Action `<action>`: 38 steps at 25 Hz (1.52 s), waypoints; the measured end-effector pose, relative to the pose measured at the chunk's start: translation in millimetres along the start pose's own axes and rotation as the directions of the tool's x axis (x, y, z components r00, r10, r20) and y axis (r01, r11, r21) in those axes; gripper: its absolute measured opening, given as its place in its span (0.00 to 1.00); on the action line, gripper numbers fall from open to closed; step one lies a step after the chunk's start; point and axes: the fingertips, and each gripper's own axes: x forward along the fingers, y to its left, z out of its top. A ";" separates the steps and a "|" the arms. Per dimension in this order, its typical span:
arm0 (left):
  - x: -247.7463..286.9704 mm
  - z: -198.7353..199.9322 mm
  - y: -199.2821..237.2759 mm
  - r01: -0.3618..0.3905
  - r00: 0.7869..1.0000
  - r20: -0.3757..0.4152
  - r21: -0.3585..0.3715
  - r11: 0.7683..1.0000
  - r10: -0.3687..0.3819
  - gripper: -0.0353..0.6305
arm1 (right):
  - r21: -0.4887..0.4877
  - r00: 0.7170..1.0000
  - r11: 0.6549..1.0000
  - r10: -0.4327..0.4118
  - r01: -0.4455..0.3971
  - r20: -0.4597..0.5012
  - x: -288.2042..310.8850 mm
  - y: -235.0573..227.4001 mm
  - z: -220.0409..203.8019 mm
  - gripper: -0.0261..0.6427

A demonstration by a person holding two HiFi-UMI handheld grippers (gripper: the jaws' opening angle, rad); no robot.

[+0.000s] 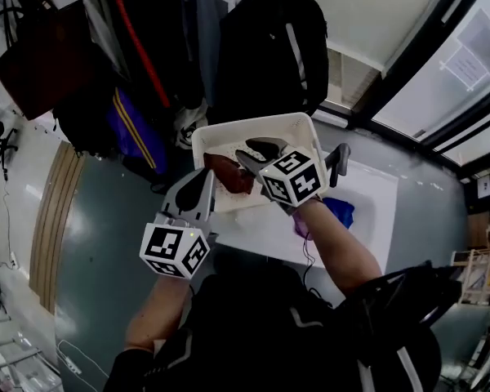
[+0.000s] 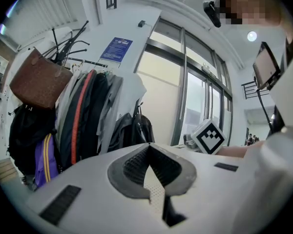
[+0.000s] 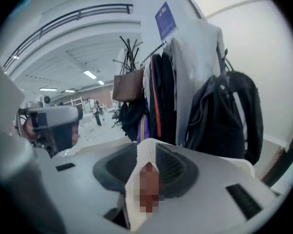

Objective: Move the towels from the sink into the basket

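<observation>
The white basket [image 1: 298,126] stands just beyond the white sink [image 1: 367,188]. A dark red towel [image 1: 229,175] lies inside the basket. My right gripper [image 1: 256,153] hovers over the basket beside that towel. Its jaws stand a little apart, and in the right gripper view [image 3: 147,152] only the perforated basket wall and a blurred red patch show between them. My left gripper [image 1: 202,180] hangs at the basket's near left rim, jaws together and empty; its tips meet [image 2: 147,147]. A blue towel [image 1: 340,211] and a purple towel [image 1: 298,224] lie in the sink, partly behind my right forearm.
A rack of coats and bags [image 1: 139,64] with a black backpack [image 1: 282,43] and a brown bag [image 1: 41,55] stands right behind the basket. The dark faucet [image 1: 340,158] rises at the sink's far edge. Windows [image 1: 465,80] run along the right.
</observation>
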 end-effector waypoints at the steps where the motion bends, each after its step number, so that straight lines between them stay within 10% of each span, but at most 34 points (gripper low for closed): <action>1: 3.1 3.2 -7.1 0.019 1.000 0.010 0.003 1.000 -0.019 0.06 | -0.007 0.999 1.000 -0.014 0.015 0.043 -13.1 -0.5 8.1 0.20; 10: 33.1 19.0 -70.2 0.168 0.985 0.039 0.016 0.986 -0.169 0.06 | 0.030 0.962 0.988 -0.155 0.152 0.224 -117.6 -8.6 25.4 0.09; 20: 61.1 24.2 -140.4 0.296 0.954 0.023 0.068 0.953 -0.298 0.06 | 0.097 0.841 0.916 -0.397 0.390 0.368 -227.8 -42.7 12.9 0.05; 30: 78.7 15.0 -179.7 0.348 0.937 -0.006 0.090 0.933 -0.349 0.06 | 0.247 0.701 0.800 -0.599 0.547 0.387 -321.8 -82.9 -24.6 0.05; 38: 82.2 12.6 -200.2 0.382 0.924 -0.019 0.114 0.917 -0.382 0.06 | 0.290 0.671 0.764 -0.645 0.576 0.366 -345.1 -87.7 -40.6 0.05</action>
